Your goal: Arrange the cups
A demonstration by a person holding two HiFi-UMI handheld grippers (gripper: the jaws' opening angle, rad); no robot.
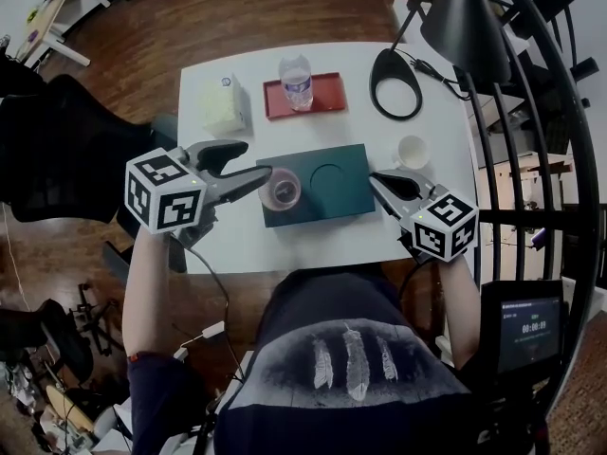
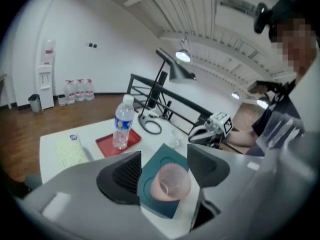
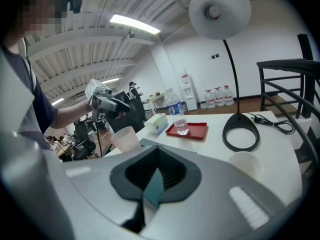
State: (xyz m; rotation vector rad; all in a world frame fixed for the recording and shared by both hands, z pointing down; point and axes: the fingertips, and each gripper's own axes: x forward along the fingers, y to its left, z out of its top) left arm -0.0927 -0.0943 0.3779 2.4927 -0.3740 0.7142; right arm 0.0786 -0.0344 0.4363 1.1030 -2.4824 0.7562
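While both grippers hang over the white table, many other things sit around the cups. At the far side is a red tray with a water bottle standing on it. A white tissue box sits to the left of the tray. A black lamp leans over the far right corner, and its ring foot lies flat on the table with a cord running off. In the middle lies a dark green board with two round dips. The pink cup stands upright in the left dip. It is see-through, has tiny bumps all over, and is wider at the top than at the bottom. A white cup stands on the bare table, to the right of the board and near the lamp's foot. The left gripper has its jaws wide apart and holds nothing. The pink cup shows between the jaws in the left gripper view, but the pads do not press on it. The right gripper has its jaws closed tight, with the tips at the right edge of the green board. A bit of green shows at the tips, but I cannot tell if they pinch the board.
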